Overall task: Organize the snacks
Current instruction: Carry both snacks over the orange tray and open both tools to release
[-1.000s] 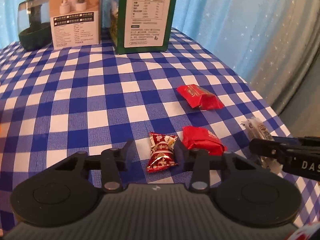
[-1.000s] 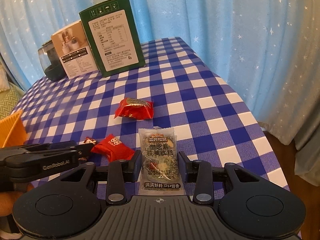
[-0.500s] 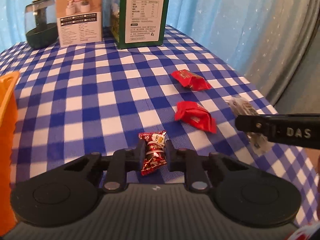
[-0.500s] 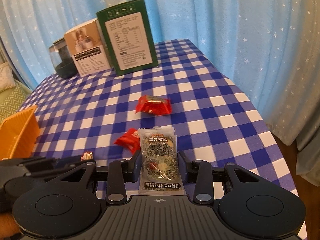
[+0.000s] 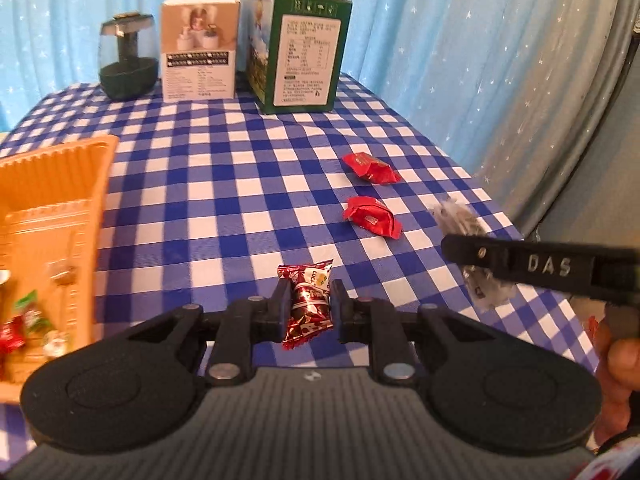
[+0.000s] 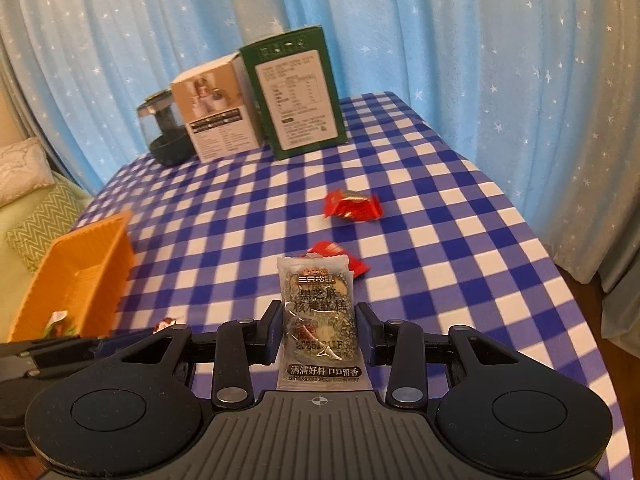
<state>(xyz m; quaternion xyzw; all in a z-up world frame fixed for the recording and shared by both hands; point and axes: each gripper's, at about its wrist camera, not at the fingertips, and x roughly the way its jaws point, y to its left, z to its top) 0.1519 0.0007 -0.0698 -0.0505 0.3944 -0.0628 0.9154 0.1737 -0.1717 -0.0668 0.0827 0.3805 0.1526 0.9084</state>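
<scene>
My left gripper (image 5: pixel 308 304) is shut on a dark red foil candy (image 5: pixel 307 300) and holds it above the checked tablecloth. My right gripper (image 6: pixel 318 326) is shut on a clear sesame-cake packet (image 6: pixel 318 320), also lifted; it shows at the right of the left wrist view (image 5: pixel 472 248). Two red wrapped snacks lie on the cloth (image 5: pixel 372 168) (image 5: pixel 372 216); they also show in the right wrist view (image 6: pixel 352 206) (image 6: pixel 356 264). An orange basket (image 5: pixel 52 208) with several candies inside stands at the left; the right wrist view shows it too (image 6: pixel 80 276).
A green box (image 5: pixel 300 52), a white box (image 5: pixel 198 52) and a dark glass humidifier (image 5: pixel 128 58) stand at the far edge. The table's right edge (image 5: pixel 500 208) drops to blue star curtains. A cushion (image 6: pixel 36 216) lies left of the table.
The left gripper closed on the dark red candy and lifted it, pulling back and left so the orange basket came into view. The right gripper kept its packet and rose.
</scene>
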